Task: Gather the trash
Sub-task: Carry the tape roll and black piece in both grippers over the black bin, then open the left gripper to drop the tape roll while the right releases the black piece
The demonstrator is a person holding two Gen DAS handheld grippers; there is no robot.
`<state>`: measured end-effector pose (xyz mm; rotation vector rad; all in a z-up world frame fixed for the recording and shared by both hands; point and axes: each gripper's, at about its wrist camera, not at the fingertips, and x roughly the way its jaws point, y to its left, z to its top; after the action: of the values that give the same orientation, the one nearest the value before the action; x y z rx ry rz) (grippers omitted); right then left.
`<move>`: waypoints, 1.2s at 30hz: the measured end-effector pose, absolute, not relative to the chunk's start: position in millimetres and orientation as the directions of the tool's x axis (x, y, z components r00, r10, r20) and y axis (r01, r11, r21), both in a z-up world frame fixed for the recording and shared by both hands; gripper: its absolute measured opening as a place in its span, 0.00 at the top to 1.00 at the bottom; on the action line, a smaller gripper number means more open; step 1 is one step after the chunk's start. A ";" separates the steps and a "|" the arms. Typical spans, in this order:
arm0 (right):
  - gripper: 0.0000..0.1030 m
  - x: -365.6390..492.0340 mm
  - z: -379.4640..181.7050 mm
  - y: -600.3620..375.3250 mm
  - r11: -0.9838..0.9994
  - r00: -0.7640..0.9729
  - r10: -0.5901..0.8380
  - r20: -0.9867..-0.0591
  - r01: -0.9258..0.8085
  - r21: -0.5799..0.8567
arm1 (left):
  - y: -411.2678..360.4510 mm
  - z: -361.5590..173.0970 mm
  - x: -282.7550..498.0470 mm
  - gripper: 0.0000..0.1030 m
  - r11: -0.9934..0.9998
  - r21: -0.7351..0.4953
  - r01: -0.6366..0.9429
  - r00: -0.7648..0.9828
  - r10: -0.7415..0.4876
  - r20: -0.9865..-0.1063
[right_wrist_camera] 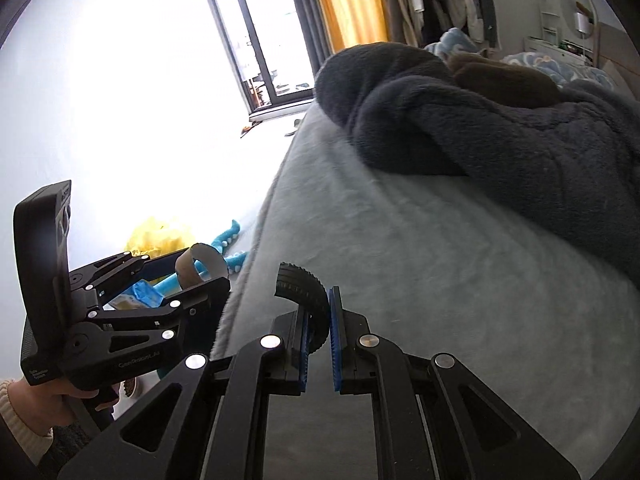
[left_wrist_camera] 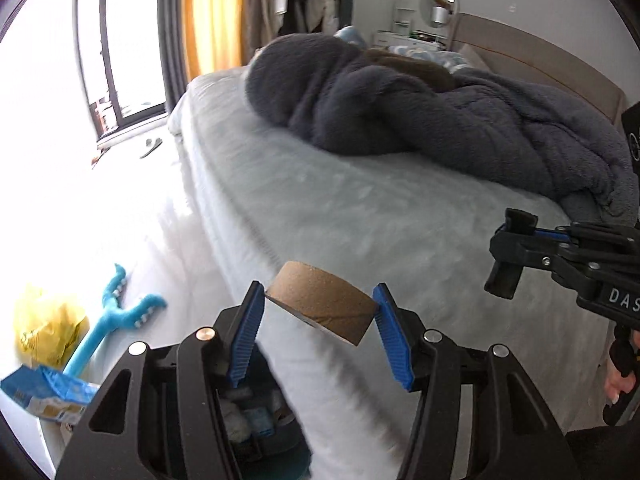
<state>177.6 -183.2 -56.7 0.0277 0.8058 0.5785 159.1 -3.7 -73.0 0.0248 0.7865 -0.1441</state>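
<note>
My left gripper [left_wrist_camera: 320, 316] is shut on a brown cardboard tape core [left_wrist_camera: 320, 304], held tilted in the air beside the bed edge; the core also shows in the right wrist view [right_wrist_camera: 192, 268]. Below it a dark bin [left_wrist_camera: 256, 424] holds crumpled white and blue trash. My right gripper [right_wrist_camera: 318, 312] is shut on a curved black ribbed piece [right_wrist_camera: 302, 288] over the grey bed [right_wrist_camera: 420, 300]; it also shows in the left wrist view [left_wrist_camera: 508, 256]. A yellow plastic bag [left_wrist_camera: 48, 328] and a blue-and-white carton [left_wrist_camera: 48, 396] lie on the floor at left.
A dark fleece blanket [left_wrist_camera: 440, 112] is heaped on the bed [left_wrist_camera: 320, 208]. A blue plush toy [left_wrist_camera: 112, 316] lies on the floor by the yellow bag. A bright window [left_wrist_camera: 120, 60], orange curtain [left_wrist_camera: 212, 16] and hanging clothes stand beyond. A headboard [left_wrist_camera: 540, 60] is at right.
</note>
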 end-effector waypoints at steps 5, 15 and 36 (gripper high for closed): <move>0.91 170.9 -59.9 -152.7 0.828 0.526 0.517 -0.675 -0.507 0.239 | 28.9 -79.3 148.0 0.43 0.995 -0.056 0.084 0.676 -0.099 -0.730; 0.91 170.0 -63.5 -88.4 0.786 0.475 0.551 -0.686 -0.571 0.237 | 95.8 -98.9 140.0 0.43 0.998 -0.061 -0.033 0.609 -0.028 -0.793; 0.91 171.4 -86.8 15.8 0.730 0.377 0.574 -0.727 -0.638 0.246 | 176.5 -152.1 122.9 0.26 0.985 -0.143 -0.097 0.382 -0.096 -0.919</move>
<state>171.4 15.8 -86.8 -0.0799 0.8959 0.7756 122.9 176.5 -152.1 -0.1843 1.1802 0.0006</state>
